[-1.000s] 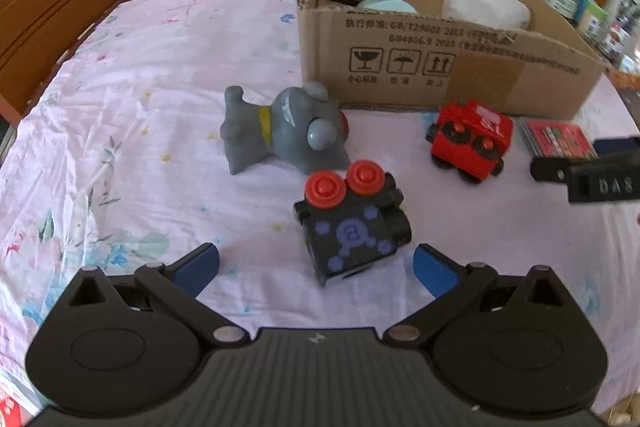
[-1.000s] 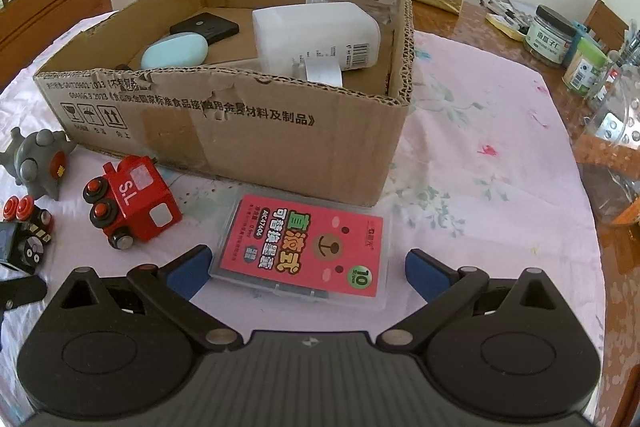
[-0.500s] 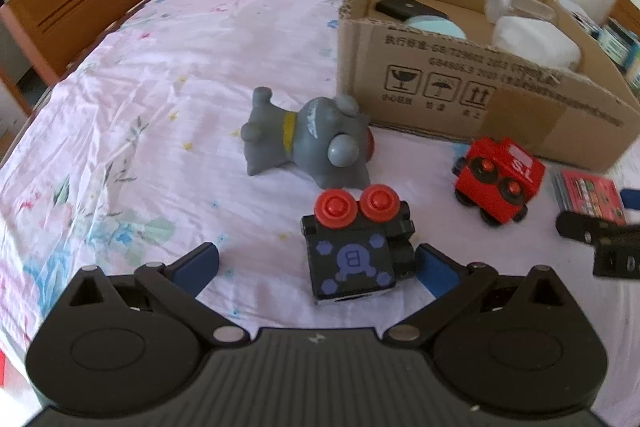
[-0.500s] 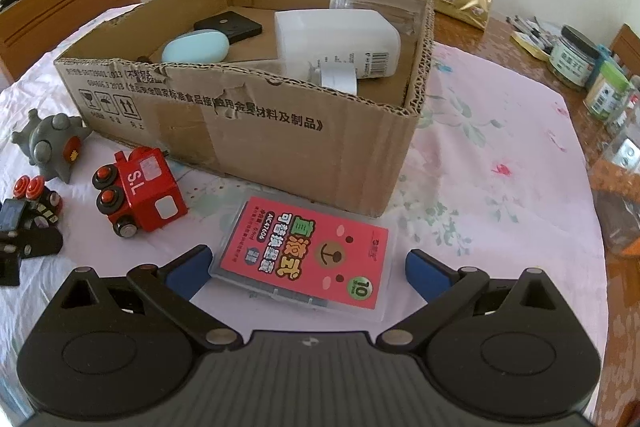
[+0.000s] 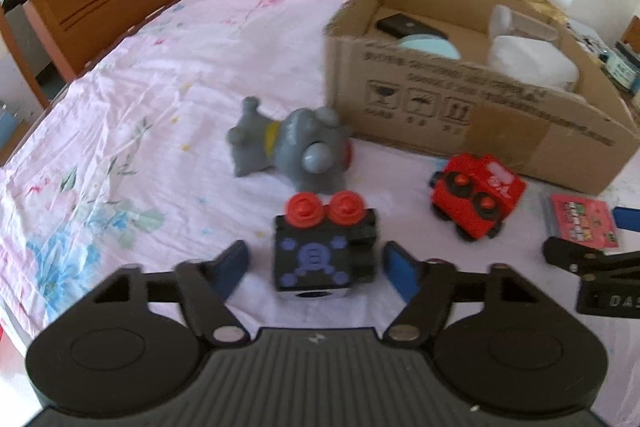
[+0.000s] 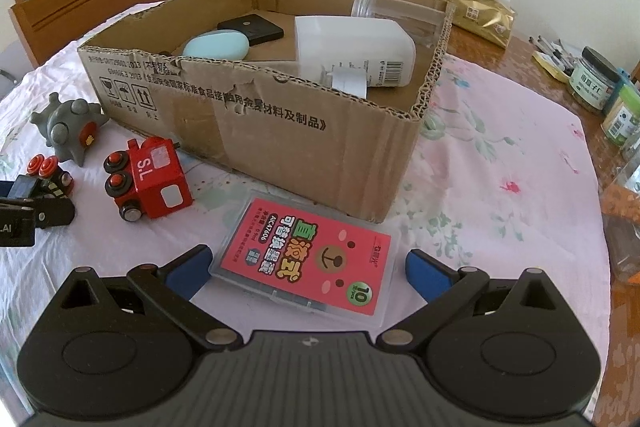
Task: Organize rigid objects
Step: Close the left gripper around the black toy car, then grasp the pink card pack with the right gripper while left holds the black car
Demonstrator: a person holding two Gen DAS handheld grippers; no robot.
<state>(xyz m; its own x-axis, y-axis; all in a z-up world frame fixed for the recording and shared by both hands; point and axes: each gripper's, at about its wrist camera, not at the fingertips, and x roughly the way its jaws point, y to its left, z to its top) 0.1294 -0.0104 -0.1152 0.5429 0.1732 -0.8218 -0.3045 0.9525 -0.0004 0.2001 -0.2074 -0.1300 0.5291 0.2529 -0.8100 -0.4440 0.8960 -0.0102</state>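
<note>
Straddling the black toy train car (image 5: 324,259) with my left tool (image 5: 316,263), I am narrowing its jaws — they have just been closing, yet a gap is still showing on each side, so the blue pads (image 5: 232,263) are not pressing on the car. It is lying on its side on the flowered tabletop (image 5: 132,115), red wheels pointing away from me. Just beyond it the grey toy figure (image 5: 292,147) is lying toppled, and the red toy train car (image 5: 476,195) is resting near the cardboard box (image 5: 460,115). My right tool (image 6: 304,267) is hovering with fingers spread wide on either side of the clear case with a pink label (image 6: 308,263), touching nothing.
</note>
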